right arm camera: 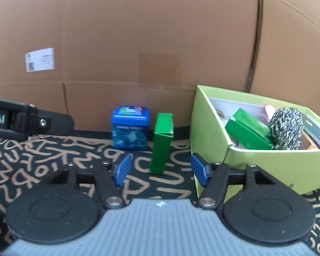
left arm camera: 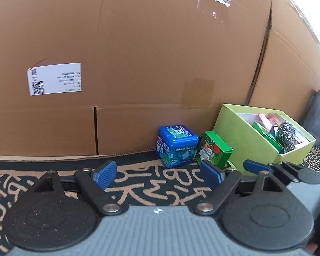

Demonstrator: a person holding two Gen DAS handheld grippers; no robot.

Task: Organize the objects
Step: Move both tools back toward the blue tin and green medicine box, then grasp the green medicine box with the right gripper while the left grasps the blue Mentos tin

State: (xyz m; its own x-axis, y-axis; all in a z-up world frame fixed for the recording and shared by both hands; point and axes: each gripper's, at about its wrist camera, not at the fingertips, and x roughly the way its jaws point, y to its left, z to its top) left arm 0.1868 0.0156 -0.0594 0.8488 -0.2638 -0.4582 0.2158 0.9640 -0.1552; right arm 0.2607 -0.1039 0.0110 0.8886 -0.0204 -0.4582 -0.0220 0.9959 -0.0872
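Note:
A blue cube-shaped box stands on the patterned mat against the cardboard wall. Right of it is a small green box, then a lime-green open box holding a steel scourer, another green box and other packets. My left gripper is open and empty, just short of the blue box. My right gripper has its jaws closing. The green box's near end stands in the gap, and neither pad touches it.
A tall cardboard carton with a white label walls off the back. The black mat with tan lettering covers the floor. The left gripper's body reaches in at the left of the right wrist view. A dark object stands at the far right.

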